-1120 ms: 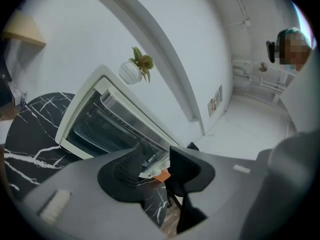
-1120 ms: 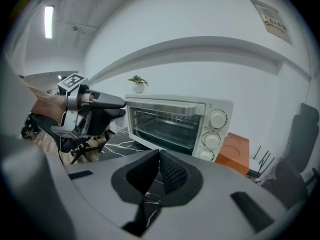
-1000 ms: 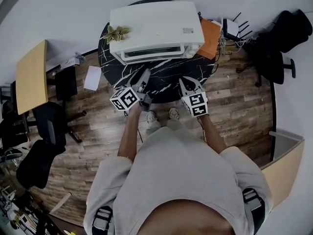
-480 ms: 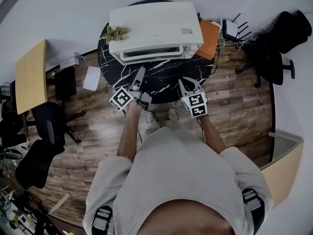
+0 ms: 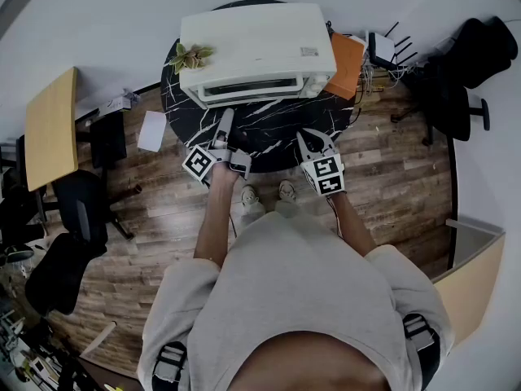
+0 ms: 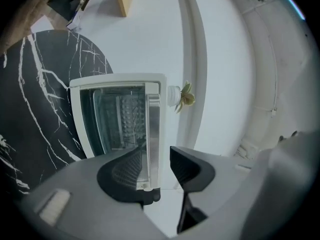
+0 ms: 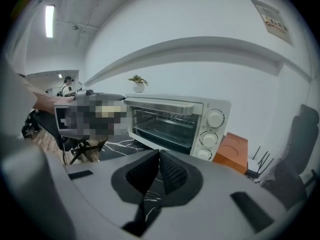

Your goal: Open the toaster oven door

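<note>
The white toaster oven (image 5: 256, 47) stands on the round black marble table (image 5: 277, 129) with its glass door closed. My left gripper (image 5: 224, 120) hovers over the table in front of the oven's left part, rolled onto its side and short of the door. In the left gripper view the oven (image 6: 120, 124) looks turned sideways. Its silver door handle (image 6: 153, 134) lines up with the gap of the open, empty left gripper (image 6: 156, 151). My right gripper (image 5: 316, 141) hangs at the table's near edge, right of centre. In its own view the right gripper (image 7: 159, 156) is shut and empty, facing the oven (image 7: 175, 121).
A small potted plant (image 5: 192, 55) sits on the oven's top left corner. An orange object (image 5: 350, 63) lies right of the oven, with a router (image 5: 383, 47) beyond. Black chairs (image 5: 480, 47) stand right, a wooden desk (image 5: 50, 125) left, and paper (image 5: 153, 130) on the floor.
The left gripper has rolled onto its side and edged a little toward the oven's front. The right gripper has stayed where it was.
</note>
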`<state>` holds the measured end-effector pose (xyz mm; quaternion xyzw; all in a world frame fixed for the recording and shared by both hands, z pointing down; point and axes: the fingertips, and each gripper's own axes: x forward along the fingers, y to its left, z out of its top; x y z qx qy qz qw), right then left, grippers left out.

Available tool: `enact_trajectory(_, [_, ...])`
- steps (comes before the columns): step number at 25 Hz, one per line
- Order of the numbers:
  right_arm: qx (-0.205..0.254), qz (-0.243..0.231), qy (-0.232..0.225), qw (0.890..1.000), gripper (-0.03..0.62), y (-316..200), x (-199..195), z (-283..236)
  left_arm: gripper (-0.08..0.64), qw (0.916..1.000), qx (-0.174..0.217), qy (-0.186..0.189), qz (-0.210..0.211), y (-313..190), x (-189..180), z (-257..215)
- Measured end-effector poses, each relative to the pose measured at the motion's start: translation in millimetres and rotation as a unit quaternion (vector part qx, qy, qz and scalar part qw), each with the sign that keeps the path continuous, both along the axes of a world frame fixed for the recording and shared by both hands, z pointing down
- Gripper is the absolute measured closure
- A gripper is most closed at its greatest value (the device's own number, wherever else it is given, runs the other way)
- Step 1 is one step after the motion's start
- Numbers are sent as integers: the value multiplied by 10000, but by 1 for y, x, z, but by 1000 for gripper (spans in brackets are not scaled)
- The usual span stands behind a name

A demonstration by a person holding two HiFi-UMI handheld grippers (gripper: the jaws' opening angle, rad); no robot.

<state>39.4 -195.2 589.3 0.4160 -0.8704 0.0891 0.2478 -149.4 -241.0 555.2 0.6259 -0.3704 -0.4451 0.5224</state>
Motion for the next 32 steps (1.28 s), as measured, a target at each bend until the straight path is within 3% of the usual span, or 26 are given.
enact_trajectory(8, [-34,37,40,10000,578,1,5,4,399,9964,-88,785,-299,-7,-9,6])
enact_trajectory(16, [-71,87,96,9999,578,1,9,7,397,9929,-125,1101,-423,-19,-11,9])
enact_trajectory(32, [-82,201,73,9997,578,-7,14,6,373,9945,-129,960,-400,-49,-10,3])
